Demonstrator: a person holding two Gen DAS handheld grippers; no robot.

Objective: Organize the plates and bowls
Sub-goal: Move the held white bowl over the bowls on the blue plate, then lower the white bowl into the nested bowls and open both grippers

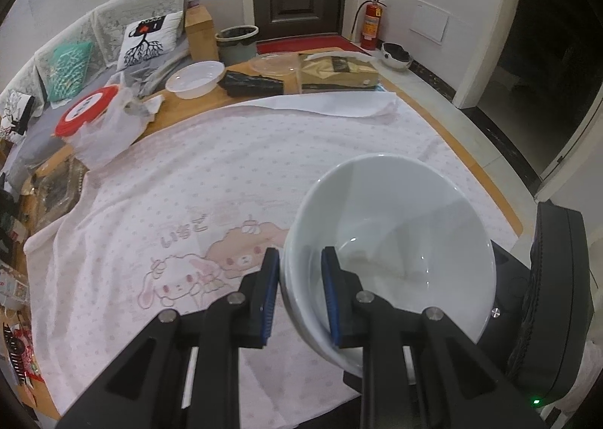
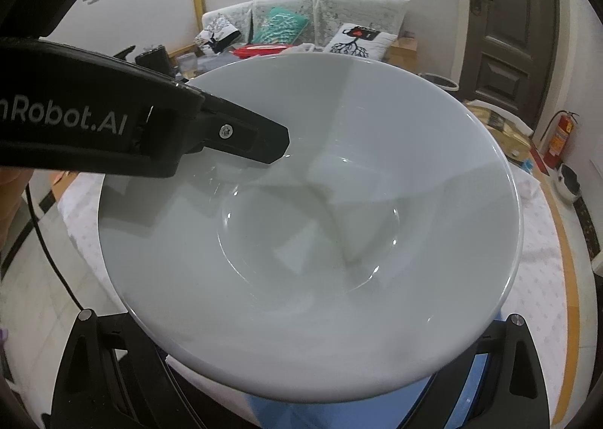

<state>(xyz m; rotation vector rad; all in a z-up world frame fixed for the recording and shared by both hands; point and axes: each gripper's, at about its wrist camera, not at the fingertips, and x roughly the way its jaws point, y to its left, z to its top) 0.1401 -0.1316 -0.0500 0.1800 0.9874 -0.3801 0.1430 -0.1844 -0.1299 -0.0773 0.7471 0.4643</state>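
A white bowl (image 1: 395, 233) hangs tilted above the table, and a second rim just under it shows it is a stack of two. My left gripper (image 1: 301, 293) is shut on the stack's near rim, one blue pad inside and one outside. In the right wrist view the bowl (image 2: 320, 221) fills the picture, with the left gripper's finger (image 2: 245, 138) reaching into it from the left. My right gripper (image 2: 301, 346) straddles the bowl's underside, fingers set wide against it and tips hidden. Its black body (image 1: 554, 297) shows behind the bowl.
A pink cartoon cloth (image 1: 188, 184) covers the wooden table (image 1: 490, 172). At its far side stand a red-lidded tub in a bag (image 1: 86, 112), a white plastic bowl (image 1: 194, 80), a clear dish (image 1: 275, 61) and a flat box (image 1: 339, 71). A sofa lies beyond.
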